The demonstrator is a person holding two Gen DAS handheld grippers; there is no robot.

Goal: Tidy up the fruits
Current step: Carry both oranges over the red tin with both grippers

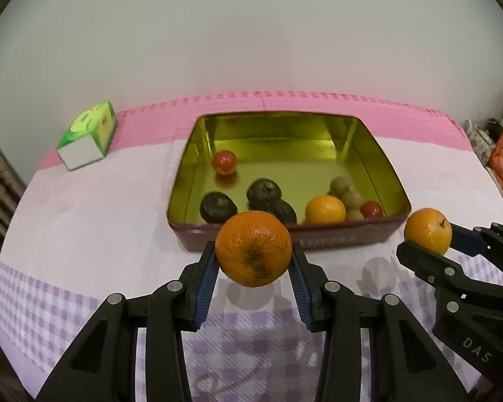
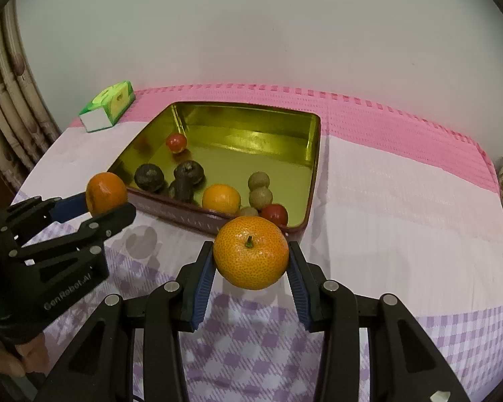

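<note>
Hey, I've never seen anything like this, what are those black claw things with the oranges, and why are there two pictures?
Those are hand-held two-finger grippers, one in each of a person's hands, each carrying a camera that looks along its fingers. One picture is from the left gripper, shut on a darker blemished orange; the other from the right gripper, shut on a brighter orange with a stem. Ahead, on a pink and purple checked cloth, sits an open gold-lined tin holding small red, dark, brownish and orange fruits. A green tissue box lies beyond.
</note>
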